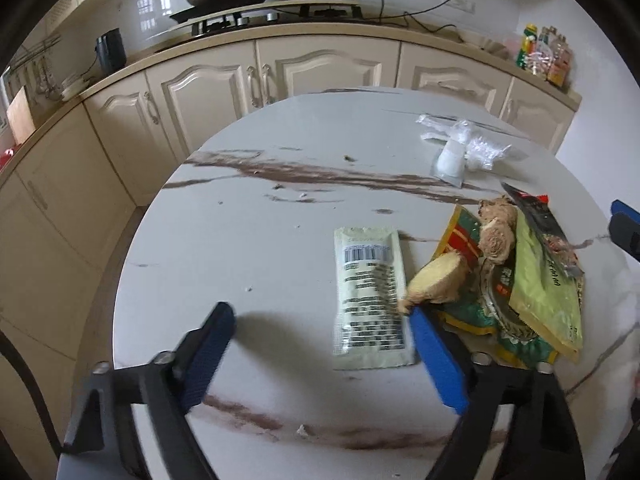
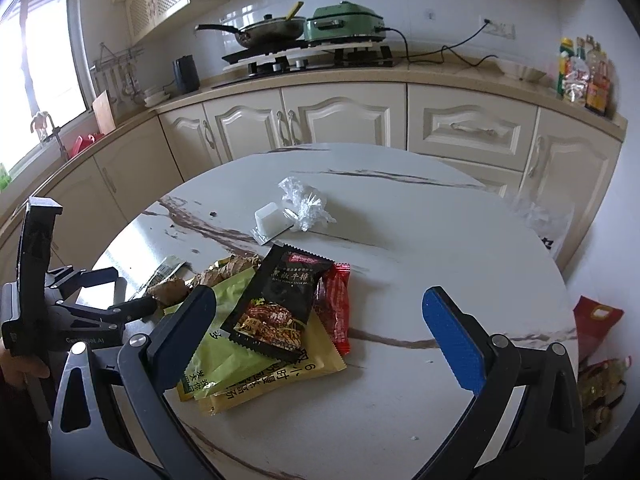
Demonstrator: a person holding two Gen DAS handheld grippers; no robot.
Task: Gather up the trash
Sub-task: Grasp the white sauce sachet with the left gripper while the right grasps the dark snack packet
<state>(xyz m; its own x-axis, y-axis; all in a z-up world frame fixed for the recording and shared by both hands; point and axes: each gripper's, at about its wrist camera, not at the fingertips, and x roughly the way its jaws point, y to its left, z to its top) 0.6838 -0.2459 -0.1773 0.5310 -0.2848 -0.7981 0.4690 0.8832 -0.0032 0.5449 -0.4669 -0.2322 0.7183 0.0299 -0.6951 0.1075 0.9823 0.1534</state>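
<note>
Kitchen, round marble table (image 1: 280, 208) | wrappers and ginger (image 1: 496, 232) heaped mid-table, apparently gathered for pickup | pale sachet (image 1: 370, 296) beside heap, between left gripper (image 1: 320, 312) jaws, spread, empty | right gripper (image 2: 320, 304) released over black wrapper (image 2: 280, 304)

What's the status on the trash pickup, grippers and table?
Left gripper open, empty, over the pale sachet. Right gripper open, empty, above the wrapper pile. Ginger pieces sit on the pile.

Home kitchen: stove (image 2: 316, 60), cabinets (image 2: 340, 120).
</note>
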